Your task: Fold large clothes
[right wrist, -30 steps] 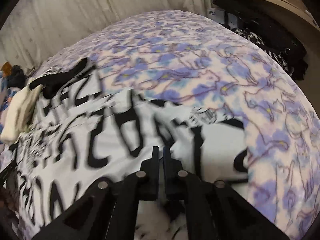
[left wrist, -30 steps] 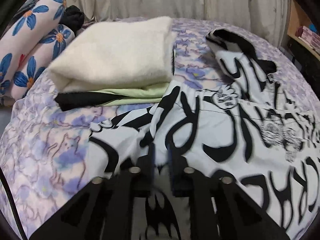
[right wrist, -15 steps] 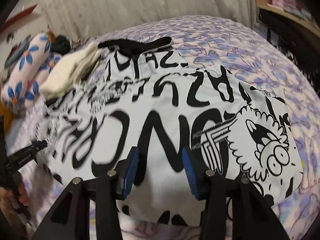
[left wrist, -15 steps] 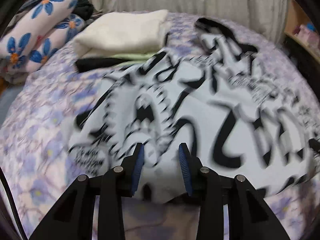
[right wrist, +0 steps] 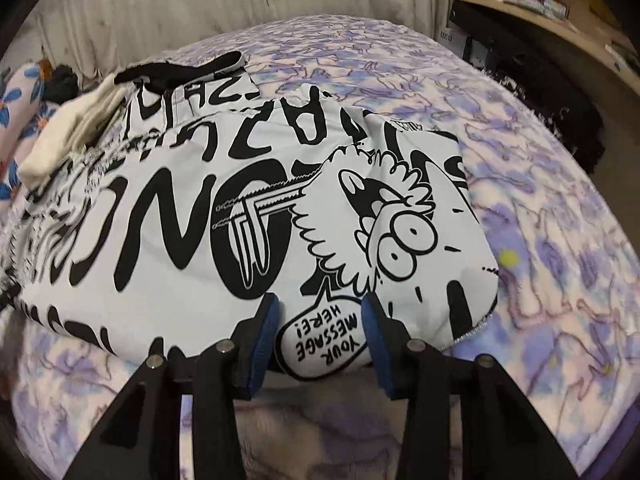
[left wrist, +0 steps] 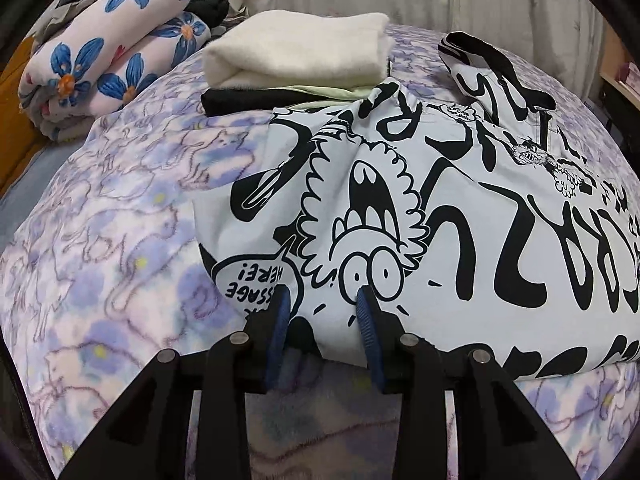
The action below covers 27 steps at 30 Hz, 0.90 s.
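Note:
A large white garment (left wrist: 460, 200) with black cartoon lettering lies folded over on the bed; the right wrist view shows its right end (right wrist: 180, 220). My left gripper (left wrist: 323, 294) hovers at the garment's near left edge, blue pads apart, the fabric below them and not pinched. My right gripper (right wrist: 320, 300) stands open over the near right edge, above the speech-bubble print, with nothing pressed between its pads. The black collar band (left wrist: 480, 46) lies at the garment's far side.
A stack of folded clothes (left wrist: 296, 52), cream on top of green and black, touches the garment's far left. A rolled floral blanket (left wrist: 108, 48) lies beyond it. The purple patterned bedspread (right wrist: 540, 200) surrounds everything; a wooden shelf (right wrist: 560, 12) stands at the right.
Both grippers were shut on the garment's cloth a second ago. They have opened and let go, and the garment now lies doubled over with its near fold under the fingers.

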Motion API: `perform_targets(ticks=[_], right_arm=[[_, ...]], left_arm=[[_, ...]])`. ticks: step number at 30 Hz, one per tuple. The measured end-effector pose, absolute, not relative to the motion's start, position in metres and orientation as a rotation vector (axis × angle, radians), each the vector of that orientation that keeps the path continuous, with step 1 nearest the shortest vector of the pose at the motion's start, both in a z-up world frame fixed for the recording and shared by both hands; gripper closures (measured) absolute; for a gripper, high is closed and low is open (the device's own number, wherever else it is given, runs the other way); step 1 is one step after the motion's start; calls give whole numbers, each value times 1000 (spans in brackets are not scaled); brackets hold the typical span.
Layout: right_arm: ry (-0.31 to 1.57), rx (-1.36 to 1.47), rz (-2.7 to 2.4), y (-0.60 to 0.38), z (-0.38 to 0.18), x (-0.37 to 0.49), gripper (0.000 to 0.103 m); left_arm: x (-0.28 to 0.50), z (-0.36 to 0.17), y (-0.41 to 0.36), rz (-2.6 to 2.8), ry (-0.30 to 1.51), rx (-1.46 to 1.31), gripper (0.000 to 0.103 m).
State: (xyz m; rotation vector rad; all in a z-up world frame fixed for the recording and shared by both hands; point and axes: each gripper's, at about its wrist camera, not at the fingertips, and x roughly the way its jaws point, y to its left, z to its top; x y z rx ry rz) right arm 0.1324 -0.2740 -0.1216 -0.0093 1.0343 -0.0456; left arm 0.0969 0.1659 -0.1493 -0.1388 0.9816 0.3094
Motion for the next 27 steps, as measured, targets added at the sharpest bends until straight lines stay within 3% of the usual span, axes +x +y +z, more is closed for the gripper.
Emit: perform_targets(ticks=[10, 12, 14, 16, 27], right_arm=[[1081, 83, -66, -277, -115, 130, 59], [1093, 101, -61, -275, -113, 129, 59], [1107, 122, -56, -273, -111, 129, 59], [1126, 139, -53, -269, -111, 129, 59], [1105, 65, 65, -217, -57, 190, 59]], left_arm=[[91, -137, 165, 313, 1035, -123, 67], [88, -131, 164, 312, 1043, -121, 60], [85, -123, 163, 312, 1043, -98, 41], [81, -113, 161, 304, 1033, -50, 37], [139, -38, 161, 128, 971, -10, 37]])
